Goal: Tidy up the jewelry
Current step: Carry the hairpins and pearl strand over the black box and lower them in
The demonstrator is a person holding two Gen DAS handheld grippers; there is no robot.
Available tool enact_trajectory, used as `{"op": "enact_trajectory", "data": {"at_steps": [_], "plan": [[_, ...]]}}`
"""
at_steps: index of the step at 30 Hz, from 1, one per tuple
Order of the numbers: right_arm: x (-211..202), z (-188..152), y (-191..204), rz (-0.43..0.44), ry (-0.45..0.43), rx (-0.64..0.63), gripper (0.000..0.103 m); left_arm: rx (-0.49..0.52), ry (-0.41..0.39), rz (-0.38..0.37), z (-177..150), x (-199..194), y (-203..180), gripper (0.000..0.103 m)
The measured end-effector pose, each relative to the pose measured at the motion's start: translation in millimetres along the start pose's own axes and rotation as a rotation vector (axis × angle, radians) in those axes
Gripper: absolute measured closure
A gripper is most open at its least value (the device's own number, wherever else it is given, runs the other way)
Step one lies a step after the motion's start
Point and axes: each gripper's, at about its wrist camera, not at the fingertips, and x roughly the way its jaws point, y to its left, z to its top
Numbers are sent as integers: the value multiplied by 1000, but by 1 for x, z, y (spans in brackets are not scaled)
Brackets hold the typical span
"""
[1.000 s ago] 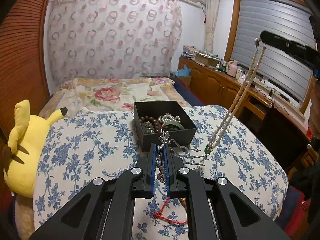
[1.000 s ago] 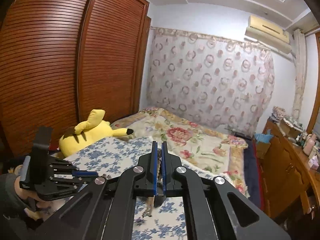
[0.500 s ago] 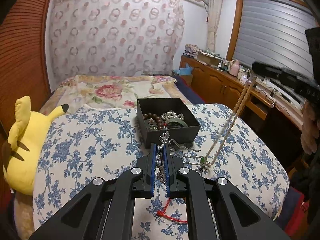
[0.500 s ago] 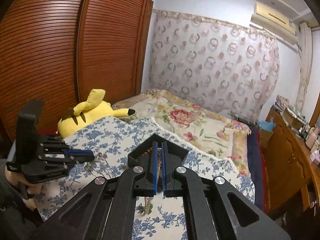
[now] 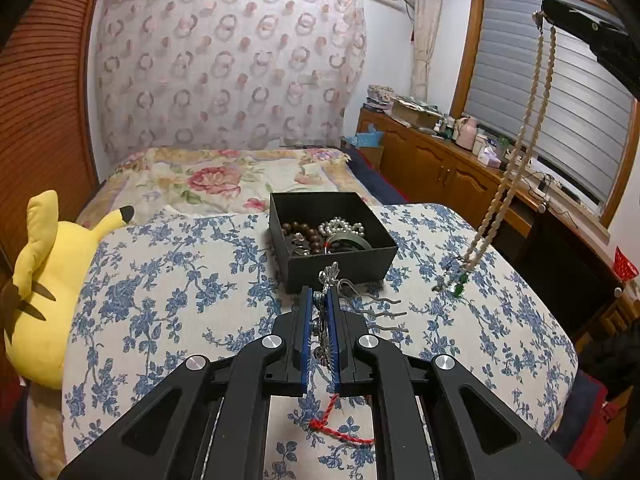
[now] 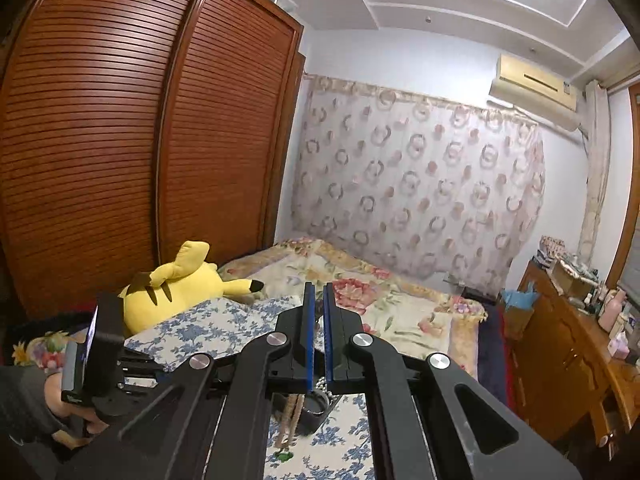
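Observation:
A black open box (image 5: pixel 298 216) with brown beads, pearls and a bangle sits on the blue-flowered cloth (image 5: pixel 160 300). My left gripper (image 5: pixel 320 300) is shut on a silver hair comb (image 5: pixel 360 304), just in front of the box. My right gripper (image 6: pixel 318 300) is shut on a long cream bead necklace (image 5: pixel 516 160), held high at the right of the left wrist view. The necklace hangs down with its green pendant (image 5: pixel 456 286) just above the cloth, right of the box. It shows below the right gripper in the right wrist view (image 6: pixel 290 420).
A red cord (image 5: pixel 336 428) lies on the cloth under my left gripper. A yellow plush toy (image 5: pixel 40 288) sits at the cloth's left edge. A bed (image 5: pixel 224 176) lies behind, a wooden sideboard (image 5: pixel 452 168) stands at the right, a slatted wardrobe (image 6: pixel 120 140) at the left.
My right gripper dipped, then rose high, lifting the necklace so its pendant hangs right of the box. My left gripper with the comb has barely moved.

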Motion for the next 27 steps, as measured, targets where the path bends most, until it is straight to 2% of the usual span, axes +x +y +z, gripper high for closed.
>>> {"op": "enact_trajectory", "data": {"at_steps": [9, 21, 27], "plan": [[8, -2, -4, -6, 18, 0, 98, 2, -3, -1, 1, 0, 1, 97], [31, 1, -12, 20, 10, 18, 98, 10, -22, -18, 31, 14, 2, 97], [35, -7, -13, 43, 20, 32, 98, 39, 66, -28, 14, 40, 1, 96]]}}
